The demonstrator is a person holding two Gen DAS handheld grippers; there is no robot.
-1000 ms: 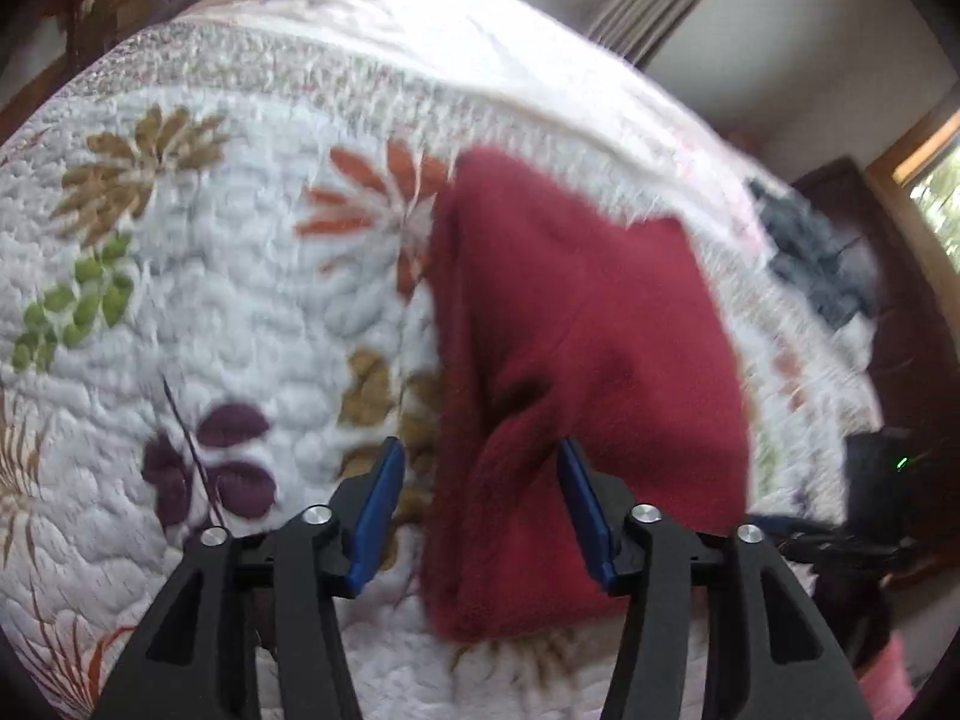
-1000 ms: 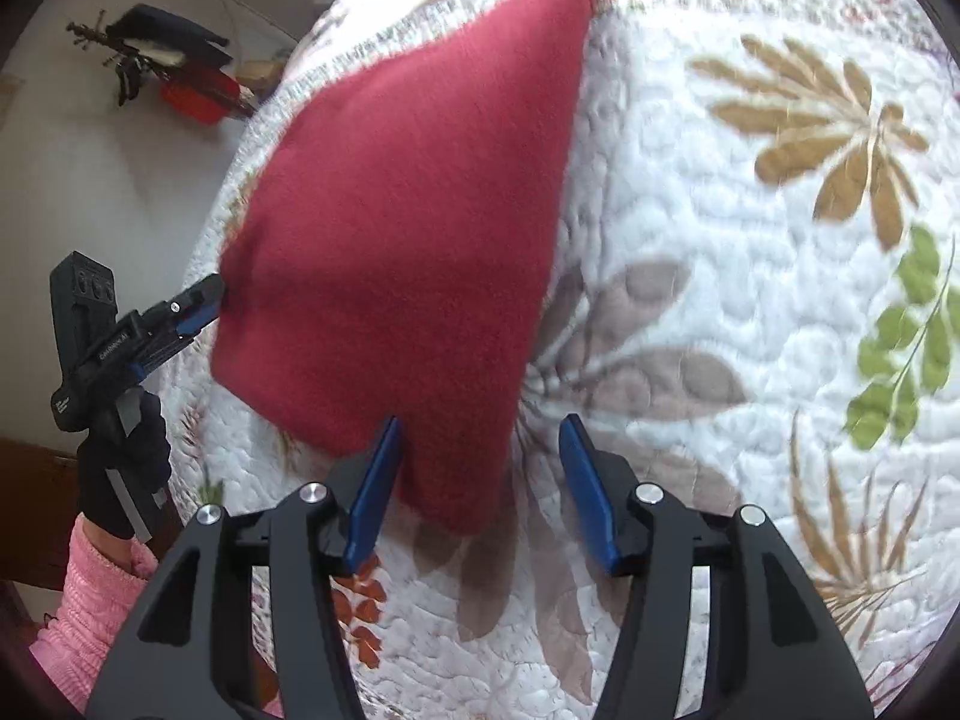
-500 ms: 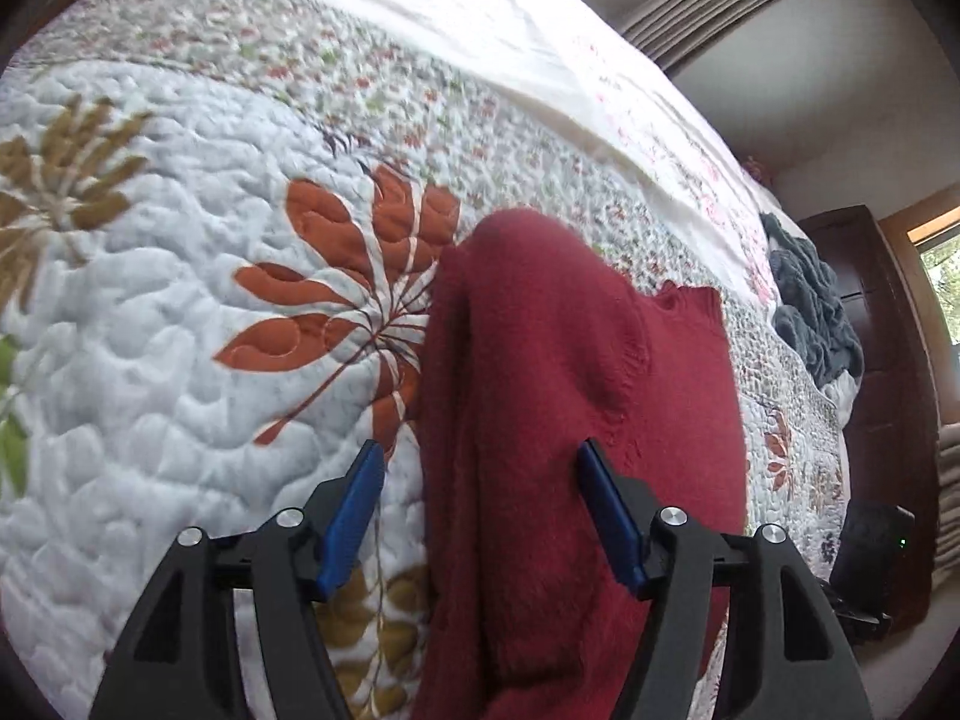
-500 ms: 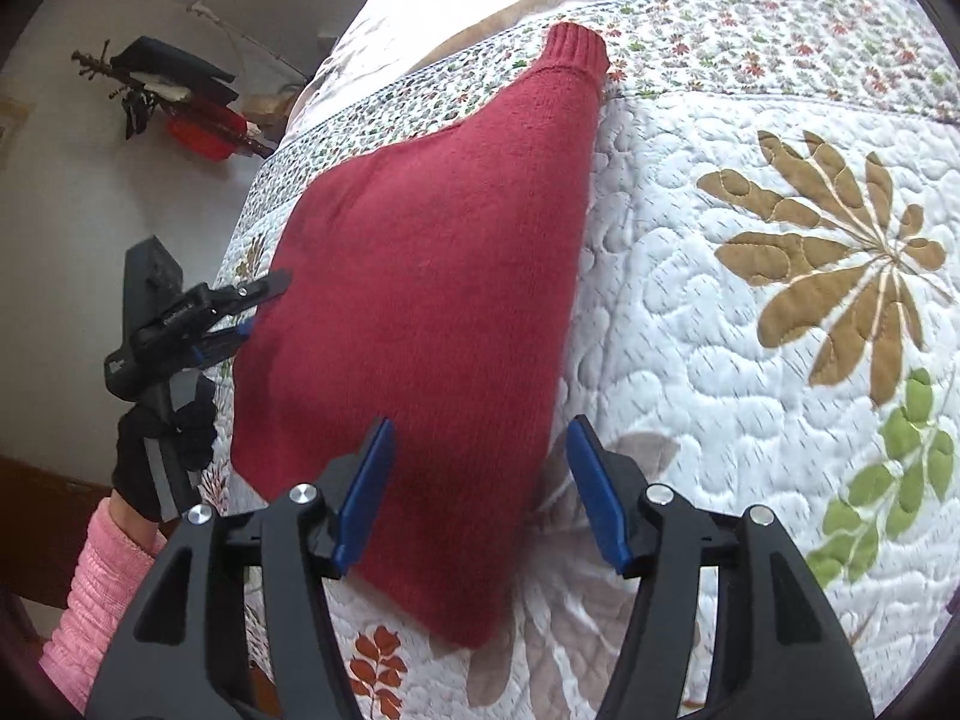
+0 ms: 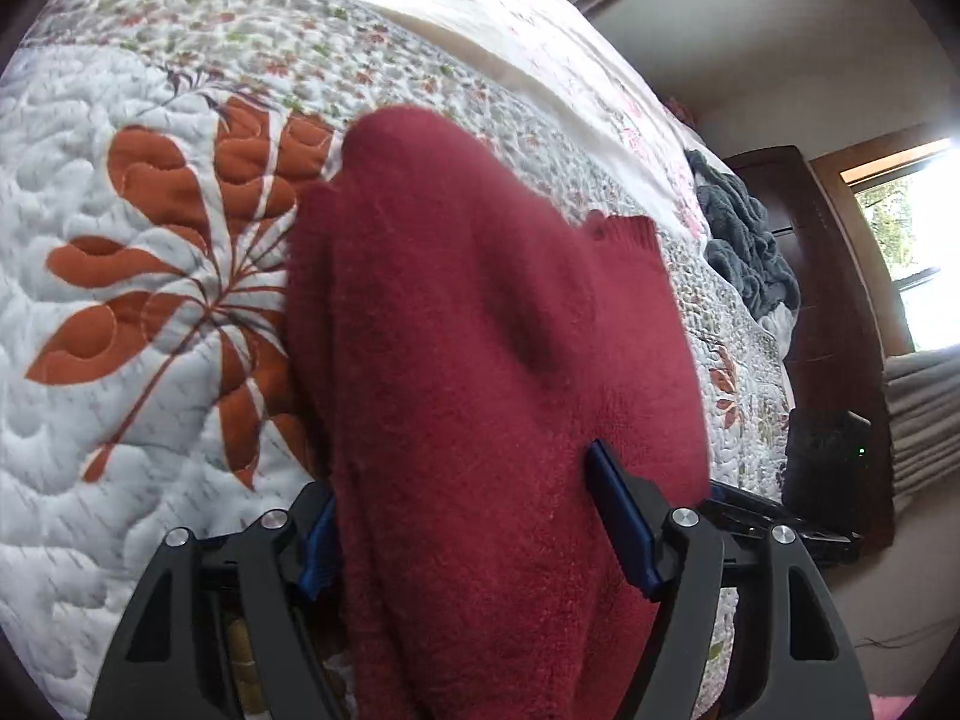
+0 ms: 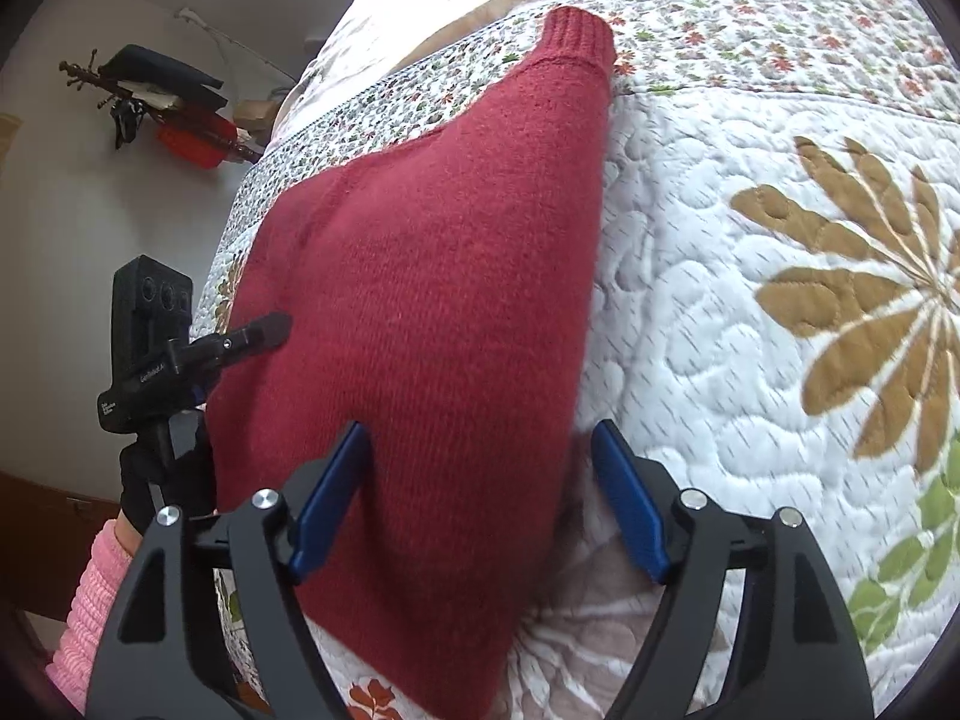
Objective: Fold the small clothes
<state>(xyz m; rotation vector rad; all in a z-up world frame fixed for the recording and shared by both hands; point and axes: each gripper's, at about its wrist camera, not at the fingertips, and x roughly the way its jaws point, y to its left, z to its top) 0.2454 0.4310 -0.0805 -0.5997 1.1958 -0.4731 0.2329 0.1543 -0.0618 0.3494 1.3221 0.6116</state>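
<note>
Sweater: red knit sweater [image 6: 432, 312] lies flat on the quilted bed [image 6: 750, 324]; partly folded already by my reading, a narrow red shape with the ribbed cuff [image 6: 579, 30] at its far tip.

Long axis: runs from the near corner under the right gripper up to that cuff; both cameras look nearly along it, from opposite long edges.

Left gripper: left gripper [image 5: 474, 528] has its blue pads spread wide and nothing pinched; the sweater's left long edge fills the gap between them, one pad half hidden behind the cloth; from the right wrist view its tip sits on the sweater's left edge, about halfway along.

Right gripper: right gripper [image 6: 480, 504] is wide apart too, empty; its left pad rests over the knit, its right pad over bare quilt just off the sweater's right edge; so that edge runs between the pads.

Nearer gripper: each has its own edge in reach; the right one is closest to the near corner, the left one to mid-length.

Next move, my call: both need to close on their edges, then carry the near end along the axis toward the cuff; a fold across the length.

Risk: thick knit, several layers on the left side; a shallow bite could take only the top layer.

Elsewhere: grey blanket [image 5: 744, 240] bunched far beyond the sweater, near the bed's far side; not in play.
</note>
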